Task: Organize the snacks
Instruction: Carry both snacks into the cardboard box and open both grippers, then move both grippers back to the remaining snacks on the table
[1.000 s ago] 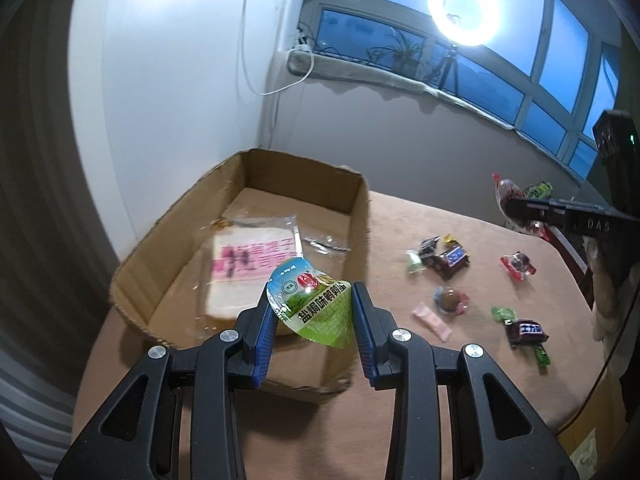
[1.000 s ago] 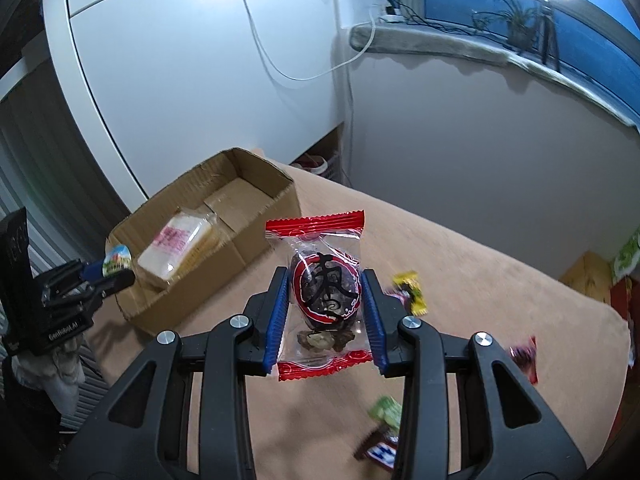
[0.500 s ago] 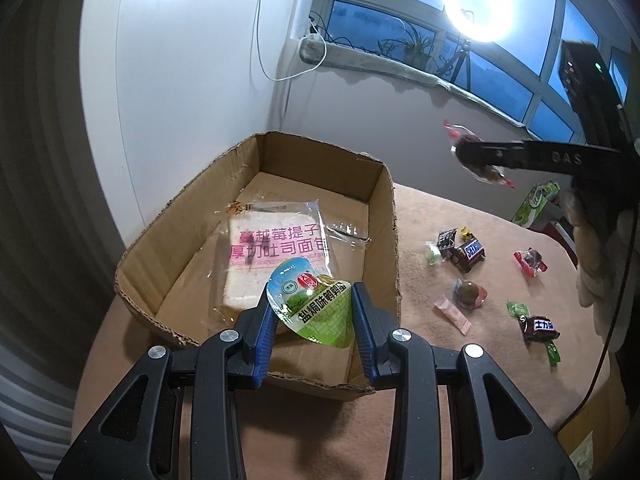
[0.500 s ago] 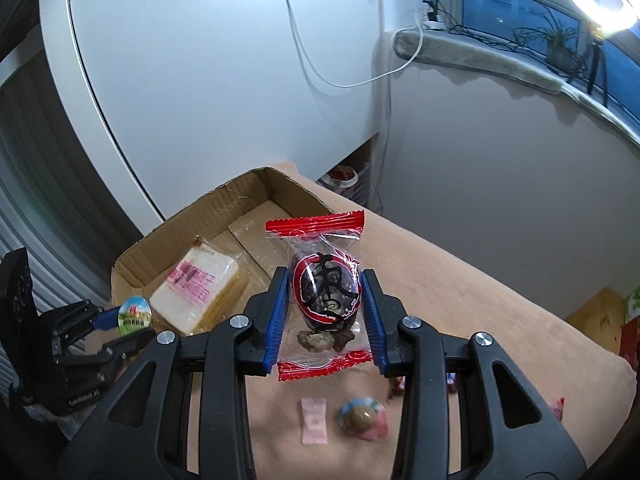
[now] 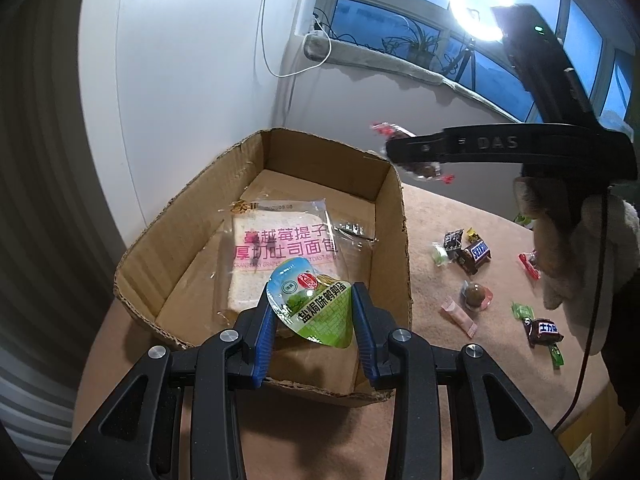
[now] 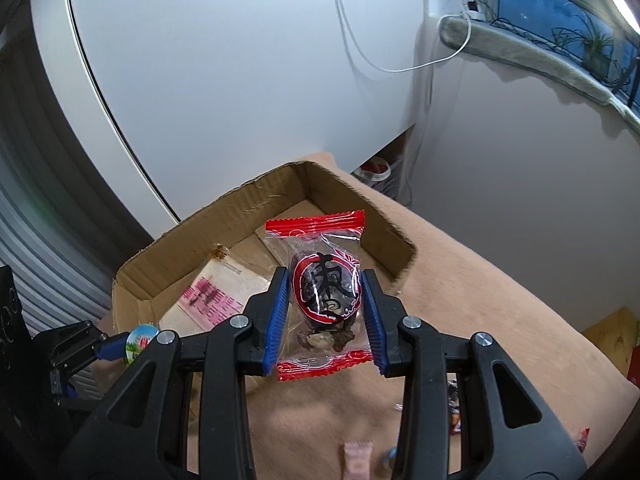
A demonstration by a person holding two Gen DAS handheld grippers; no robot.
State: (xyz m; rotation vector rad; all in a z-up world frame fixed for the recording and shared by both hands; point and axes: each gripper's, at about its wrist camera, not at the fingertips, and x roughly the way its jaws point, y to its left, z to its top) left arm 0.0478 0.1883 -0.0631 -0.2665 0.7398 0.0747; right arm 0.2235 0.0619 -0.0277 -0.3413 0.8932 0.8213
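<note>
My left gripper [image 5: 314, 312] is shut on a green quail-egg pouch [image 5: 310, 306], held over the near end of an open cardboard box [image 5: 404, 248]. A wrapped toast slice [image 5: 280, 252] lies in the box. My right gripper [image 6: 325, 298] is shut on a red-edged date packet [image 6: 322, 292], held above the box's right side [image 6: 384, 240]. In the left wrist view the right gripper [image 5: 416, 152] hangs over the box's far right corner. In the right wrist view the left gripper [image 6: 120, 346] sits at the lower left with its pouch [image 6: 140, 340].
Several loose sweets lie on the tan table right of the box: a Snickers bar [image 5: 476, 254], a pink sachet [image 5: 458, 316], a round chocolate [image 5: 474, 294], green candies [image 5: 522, 312]. A white wall and a windowsill with a ring light [image 5: 480, 8] stand behind.
My right gripper has carried the date packet left, from above the table to above the box. My left gripper has moved closer over the box's near end with the pouch.
</note>
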